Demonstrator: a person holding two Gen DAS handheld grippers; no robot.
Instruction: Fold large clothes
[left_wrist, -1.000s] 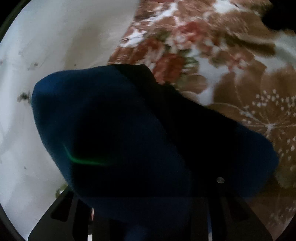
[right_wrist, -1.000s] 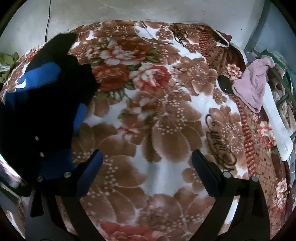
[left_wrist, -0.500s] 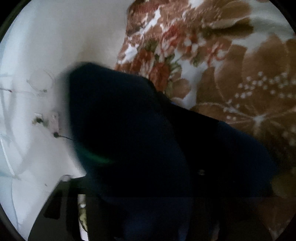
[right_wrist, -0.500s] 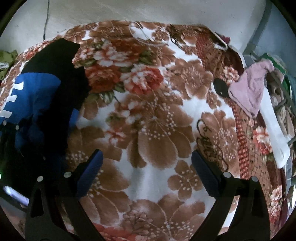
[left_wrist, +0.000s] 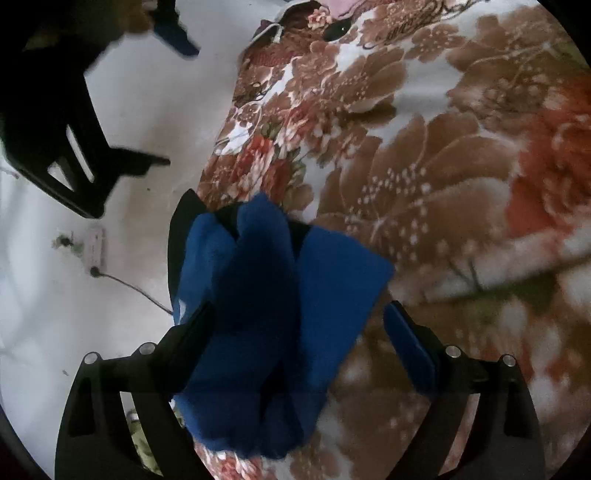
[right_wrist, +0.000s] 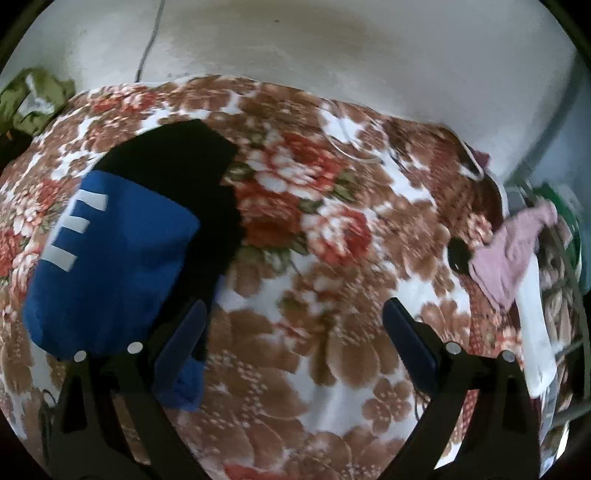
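Observation:
A folded blue and black garment (right_wrist: 114, 266) with white stripes lies on the left of a floral blanket (right_wrist: 317, 280). In the left wrist view the same garment (left_wrist: 273, 306) lies bunched between and in front of the fingers. My left gripper (left_wrist: 295, 328) is open, with the cloth against its left finger (left_wrist: 192, 332). My right gripper (right_wrist: 291, 332) is open and empty, hovering over the blanket just right of the garment. The right gripper also shows in the left wrist view (left_wrist: 74, 122) at the upper left, blurred.
A pink cloth (right_wrist: 509, 254) and a white cloth (right_wrist: 535, 314) lie at the blanket's right edge beside a small black object (right_wrist: 458, 254). A green cloth (right_wrist: 33, 99) lies far left by the white wall (right_wrist: 332, 48). A wall socket with a cable (left_wrist: 96, 251) shows left.
My left gripper has let go of the garment and opened, pulling back so the cloth lies on the blanket. The right gripper tilted up and moved slightly toward the garment.

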